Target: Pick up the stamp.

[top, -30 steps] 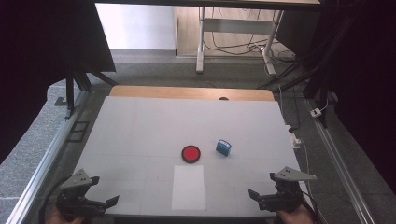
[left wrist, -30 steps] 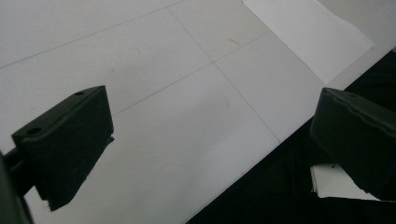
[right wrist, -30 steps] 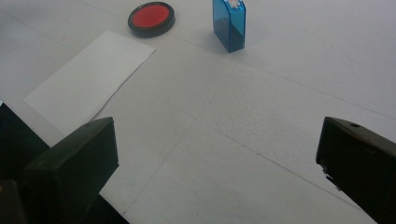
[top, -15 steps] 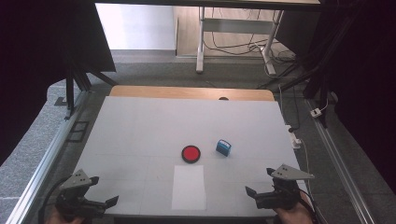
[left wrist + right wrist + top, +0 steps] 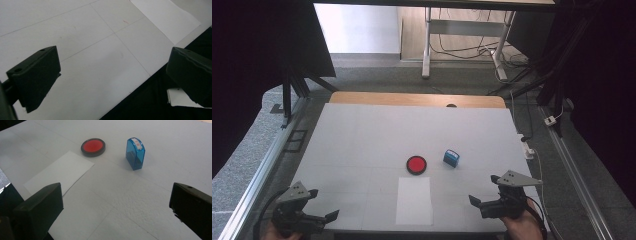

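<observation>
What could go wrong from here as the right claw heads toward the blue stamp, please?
The blue stamp stands upright and narrow, so an off-centre close by the open right claw could tip it. The red ink pad lies close beside it and might get nudged. The loose paper sheet lies flat near the table's front edge and may slide if brushed.

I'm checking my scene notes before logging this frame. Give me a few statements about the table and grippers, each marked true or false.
1. The blue stamp stands upright on the table. True.
2. The red ink pad lies on the sheet of paper. False: it sits on the table just beyond the paper.
3. The right gripper is open and holds nothing. True.
4. The left gripper grips the paper. False: it is open, apart from the paper.
</observation>
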`<state>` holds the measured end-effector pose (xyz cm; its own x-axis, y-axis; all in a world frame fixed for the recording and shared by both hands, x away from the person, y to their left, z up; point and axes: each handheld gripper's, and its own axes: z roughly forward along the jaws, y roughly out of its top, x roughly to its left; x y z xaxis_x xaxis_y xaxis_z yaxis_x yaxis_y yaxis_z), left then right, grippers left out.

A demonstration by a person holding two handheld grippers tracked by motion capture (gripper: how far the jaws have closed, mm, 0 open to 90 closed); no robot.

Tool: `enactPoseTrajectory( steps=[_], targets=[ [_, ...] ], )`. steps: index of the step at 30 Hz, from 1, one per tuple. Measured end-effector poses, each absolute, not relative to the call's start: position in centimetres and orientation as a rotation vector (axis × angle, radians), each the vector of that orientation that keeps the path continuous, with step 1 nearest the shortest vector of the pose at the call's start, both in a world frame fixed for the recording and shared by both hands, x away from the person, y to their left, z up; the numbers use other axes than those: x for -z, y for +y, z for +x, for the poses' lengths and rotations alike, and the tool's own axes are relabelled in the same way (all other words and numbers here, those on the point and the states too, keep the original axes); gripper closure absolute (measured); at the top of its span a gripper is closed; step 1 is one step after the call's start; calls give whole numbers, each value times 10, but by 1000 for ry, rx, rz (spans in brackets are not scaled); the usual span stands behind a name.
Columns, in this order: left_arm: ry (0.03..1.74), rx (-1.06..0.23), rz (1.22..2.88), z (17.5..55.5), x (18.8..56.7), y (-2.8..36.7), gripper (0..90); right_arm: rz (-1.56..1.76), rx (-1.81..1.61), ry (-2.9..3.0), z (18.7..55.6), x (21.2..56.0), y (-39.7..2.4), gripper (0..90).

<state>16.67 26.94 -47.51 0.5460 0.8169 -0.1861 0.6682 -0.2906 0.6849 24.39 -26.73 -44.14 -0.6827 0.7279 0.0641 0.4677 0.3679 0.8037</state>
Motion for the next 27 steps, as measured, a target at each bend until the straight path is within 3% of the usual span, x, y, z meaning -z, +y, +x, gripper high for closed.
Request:
enactPoseTrajectory(
  steps=[27],
  targets=[
    [1208,-249,2039,168,476,270,0,1045,-1148,2376,277,443,-238,0]
  ],
)
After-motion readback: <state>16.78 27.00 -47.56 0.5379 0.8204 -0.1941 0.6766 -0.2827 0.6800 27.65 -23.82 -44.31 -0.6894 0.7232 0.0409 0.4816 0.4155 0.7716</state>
